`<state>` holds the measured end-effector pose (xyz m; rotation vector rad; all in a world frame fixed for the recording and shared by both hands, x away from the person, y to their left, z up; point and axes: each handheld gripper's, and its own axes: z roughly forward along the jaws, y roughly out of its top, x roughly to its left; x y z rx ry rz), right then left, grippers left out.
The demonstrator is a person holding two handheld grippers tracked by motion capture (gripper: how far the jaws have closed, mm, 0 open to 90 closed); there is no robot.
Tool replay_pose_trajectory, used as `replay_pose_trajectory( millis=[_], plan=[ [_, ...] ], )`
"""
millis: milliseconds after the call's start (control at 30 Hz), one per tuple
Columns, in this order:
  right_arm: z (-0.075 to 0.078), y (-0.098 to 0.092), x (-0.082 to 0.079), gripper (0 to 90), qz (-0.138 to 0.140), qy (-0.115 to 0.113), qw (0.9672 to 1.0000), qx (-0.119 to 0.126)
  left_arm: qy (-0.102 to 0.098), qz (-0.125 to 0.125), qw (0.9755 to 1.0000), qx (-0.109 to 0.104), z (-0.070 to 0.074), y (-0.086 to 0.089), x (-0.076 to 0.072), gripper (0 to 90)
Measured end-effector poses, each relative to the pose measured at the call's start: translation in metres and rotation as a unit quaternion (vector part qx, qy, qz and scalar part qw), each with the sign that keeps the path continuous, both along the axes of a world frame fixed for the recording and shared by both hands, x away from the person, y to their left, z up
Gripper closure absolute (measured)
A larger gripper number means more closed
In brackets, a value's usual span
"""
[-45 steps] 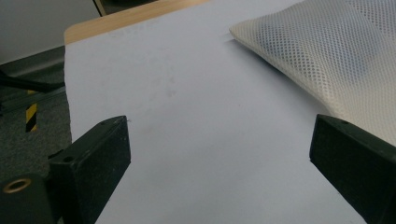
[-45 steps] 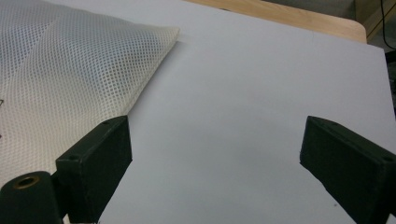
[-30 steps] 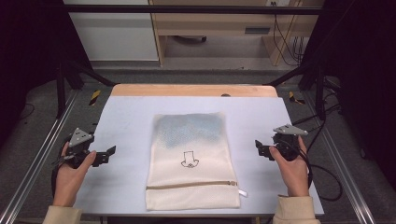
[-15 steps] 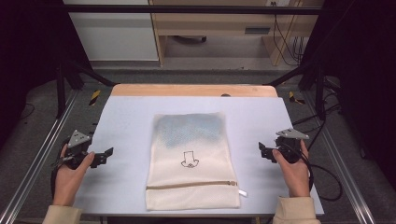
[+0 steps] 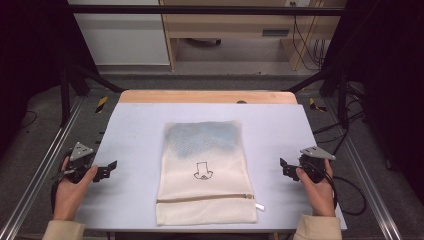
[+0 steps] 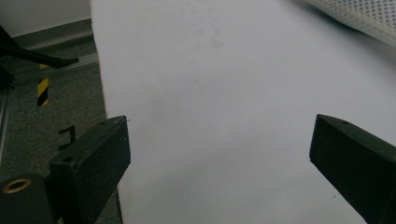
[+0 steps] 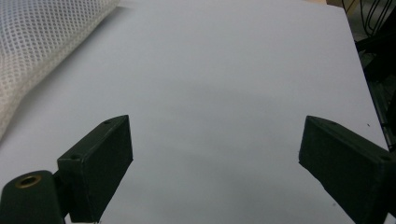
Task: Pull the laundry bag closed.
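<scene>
A cream mesh laundry bag (image 5: 205,172) lies flat in the middle of the white table (image 5: 140,130), zipper near its front end, a small black drawing on it and something bluish inside its far half. My left gripper (image 5: 107,170) rests open at the table's left edge, well apart from the bag; a corner of the bag (image 6: 359,16) shows at the top right of the left gripper view. My right gripper (image 5: 285,167) stands open near the right edge, with the bag (image 7: 42,51) off to its left. Nothing is between either pair of jaws.
The table's left edge (image 6: 105,102) drops to grey floor with a yellow-black marker (image 6: 43,91). A wooden strip (image 5: 205,96) runs along the table's far side. Metal rails (image 5: 40,175) flank the table. Cables (image 5: 350,190) trail by the right side.
Both hands have drawn the grippers slightly toward the front of the table. The bag has not moved.
</scene>
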<state>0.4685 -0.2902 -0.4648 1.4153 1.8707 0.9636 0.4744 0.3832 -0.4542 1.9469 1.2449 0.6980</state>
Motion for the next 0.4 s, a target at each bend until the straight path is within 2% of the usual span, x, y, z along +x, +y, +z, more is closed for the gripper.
replay_pose_trajectory(
  millis=[67, 167, 233, 400],
  plan=[
    [-0.002, -0.002, -0.003, 9.6, 0.002, 0.003, 1.0000, 0.000, -0.001, -0.001, 1.0000, -0.002, -0.002, 0.002, 0.000, 5.0],
    [-0.005, -0.003, -0.009, 9.5, 0.005, 0.001, 1.0000, -0.001, -0.011, -0.002, 0.9999, 0.008, -0.004, 0.003, 0.001, 5.0],
    [-0.007, -0.003, -0.011, 9.1, 0.006, 0.001, 1.0000, -0.003, -0.011, -0.003, 0.9999, -0.002, -0.005, 0.004, 0.001, 5.0],
    [-0.010, -0.004, -0.012, 8.4, 0.008, 0.009, 0.9999, -0.006, -0.004, -0.004, 1.0000, -0.002, -0.007, 0.004, 0.002, 4.9]
  ],
)
